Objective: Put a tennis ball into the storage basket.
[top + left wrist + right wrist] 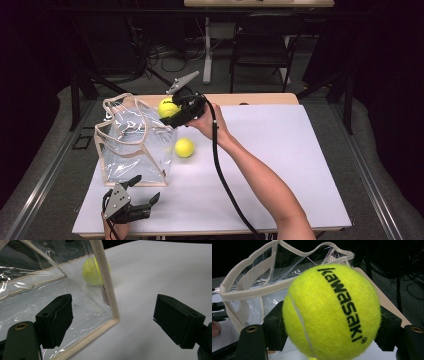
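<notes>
Over on the left, the left gripper sits low on the white tabletop, jaws wide apart, just off the near corner of the clear plastic tote bag. A loose tennis ball rests beside the bag. Above it, the right gripper has its jaws clamped on a Kawasaki tennis ball near the bag's open rim.

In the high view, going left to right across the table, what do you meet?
Left gripper, open → clear bag with cream trim → loose tennis ball on the white tabletop → the person's right forearm.
</notes>
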`<action>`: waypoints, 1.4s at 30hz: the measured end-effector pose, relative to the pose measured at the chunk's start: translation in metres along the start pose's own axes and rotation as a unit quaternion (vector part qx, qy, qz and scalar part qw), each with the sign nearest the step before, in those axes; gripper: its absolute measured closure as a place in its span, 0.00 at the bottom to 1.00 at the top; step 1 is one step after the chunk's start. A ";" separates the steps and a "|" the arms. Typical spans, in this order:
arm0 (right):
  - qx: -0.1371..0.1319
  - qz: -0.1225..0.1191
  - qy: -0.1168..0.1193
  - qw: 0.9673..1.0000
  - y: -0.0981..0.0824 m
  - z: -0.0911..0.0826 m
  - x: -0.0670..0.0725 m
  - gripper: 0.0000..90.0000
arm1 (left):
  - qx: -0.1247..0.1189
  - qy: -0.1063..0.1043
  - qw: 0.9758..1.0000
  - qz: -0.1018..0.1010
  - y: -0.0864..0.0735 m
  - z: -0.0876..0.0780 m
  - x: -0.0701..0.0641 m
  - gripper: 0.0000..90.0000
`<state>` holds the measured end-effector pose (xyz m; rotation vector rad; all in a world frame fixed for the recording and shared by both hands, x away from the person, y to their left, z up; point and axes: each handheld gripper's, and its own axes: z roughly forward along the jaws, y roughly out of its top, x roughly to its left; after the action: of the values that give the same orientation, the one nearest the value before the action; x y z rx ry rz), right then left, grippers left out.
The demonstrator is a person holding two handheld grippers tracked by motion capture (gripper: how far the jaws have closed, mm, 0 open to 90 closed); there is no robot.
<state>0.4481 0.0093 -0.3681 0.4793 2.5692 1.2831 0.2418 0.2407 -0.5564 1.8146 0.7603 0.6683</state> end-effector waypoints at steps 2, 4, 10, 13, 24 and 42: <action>-0.003 0.000 0.001 1.000 0.003 -0.001 0.000 0.30 | 0.001 0.000 1.000 0.002 0.000 0.000 0.000 0.18; -0.007 -0.001 -0.001 1.000 0.006 -0.002 0.002 0.30 | 0.000 0.000 1.000 0.002 0.000 0.000 0.000 0.18; -0.009 -0.006 -0.001 1.000 0.011 -0.004 0.004 0.30 | 0.000 -0.001 1.000 0.001 0.000 0.000 0.000 0.18; -0.009 -0.008 0.001 1.000 0.014 -0.002 0.004 0.30 | 0.000 -0.001 1.000 -0.001 0.000 0.000 0.000 0.18; -0.009 -0.009 0.005 1.000 0.018 0.007 0.006 0.30 | 0.000 -0.002 1.000 0.002 0.000 -0.001 0.001 0.18; -0.015 -0.012 0.008 1.000 0.032 0.015 0.010 0.30 | 0.000 -0.001 1.000 0.003 0.000 -0.001 0.002 0.18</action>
<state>0.4499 0.0423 -0.3520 0.4321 2.5569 1.3221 0.2423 0.2424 -0.5562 1.8188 0.7532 0.6698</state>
